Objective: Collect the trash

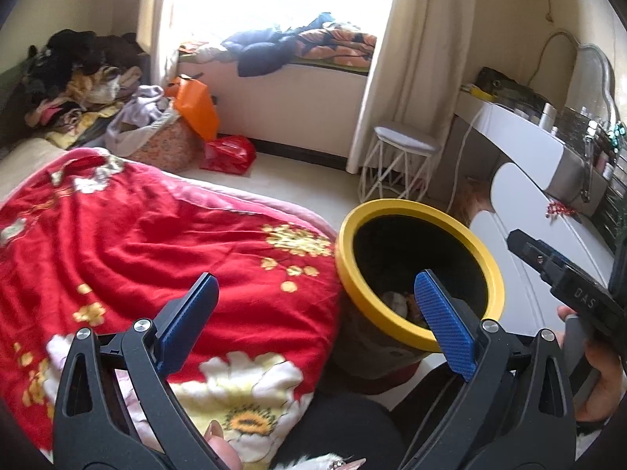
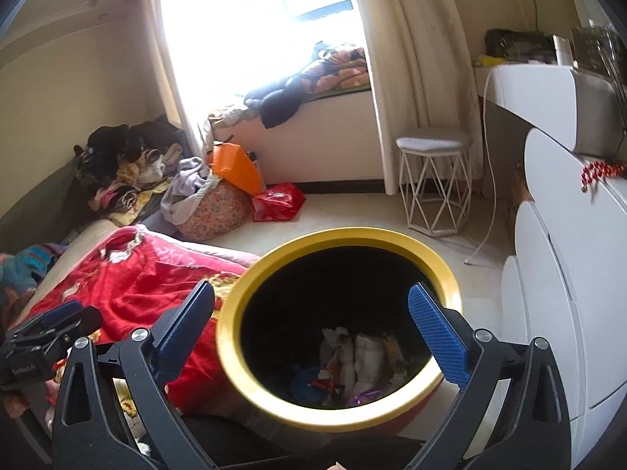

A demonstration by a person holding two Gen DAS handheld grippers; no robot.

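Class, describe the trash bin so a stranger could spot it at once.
Start at the bed with the red floral blanket. On the floor between its edge and the white curved drawers stands the trash bin. Its bright yellow rim around a dark interior holding crumpled wrappers sets it apart.

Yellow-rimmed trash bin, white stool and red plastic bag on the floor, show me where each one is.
Yellow-rimmed trash bin [image 2: 235, 352]: right wrist view, left side of rim.
White stool [image 2: 433, 143]: right wrist view, seat top.
Red plastic bag [image 2: 278, 201]: right wrist view, middle of bag.
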